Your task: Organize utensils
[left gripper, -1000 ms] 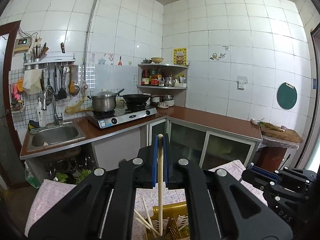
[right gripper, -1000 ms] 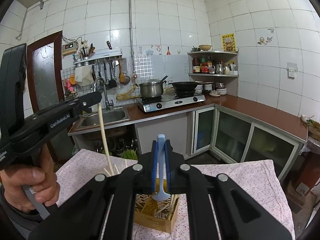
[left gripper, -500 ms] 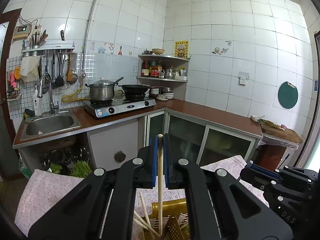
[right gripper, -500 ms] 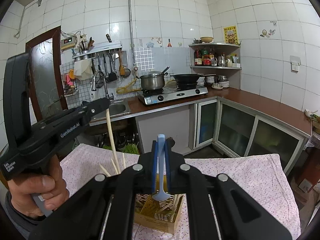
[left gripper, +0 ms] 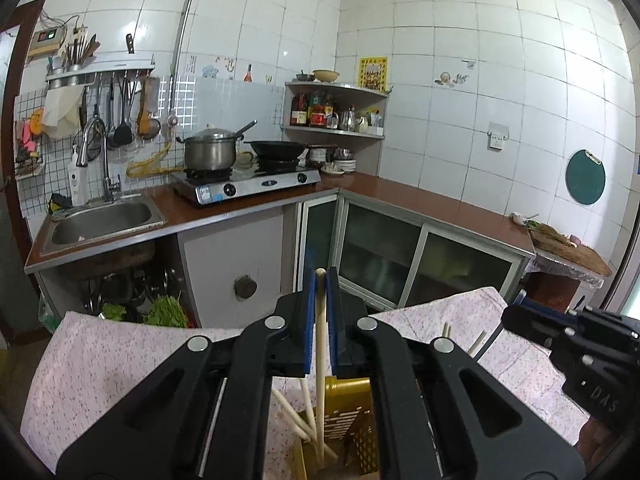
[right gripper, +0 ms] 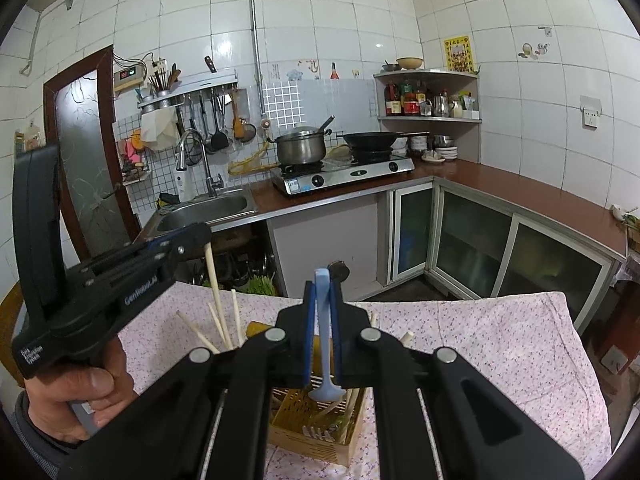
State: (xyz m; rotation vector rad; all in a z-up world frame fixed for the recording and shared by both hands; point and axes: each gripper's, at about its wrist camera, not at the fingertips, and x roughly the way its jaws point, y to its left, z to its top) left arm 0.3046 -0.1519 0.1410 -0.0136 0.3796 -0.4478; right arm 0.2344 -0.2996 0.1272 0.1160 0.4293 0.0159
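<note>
White-tiled kitchen with a cloth-covered worktop; two hand-held claws each grip a utensil above a yellow utensil basket.

The left claw is closed tight on a pale wooden chopstick, held upright, its top at the claw's tips and its lower end down inside the basket directly beneath the claw. More chopsticks lean in the basket just beside it. The right claw is clamped on the handle of a light blue spoon, hanging bowl-down just above the basket below the claw. A person's hand grips the left claw's handle. Beyond both claws stand a sink, a gas stove with a steel pot and a black wok.
</note>
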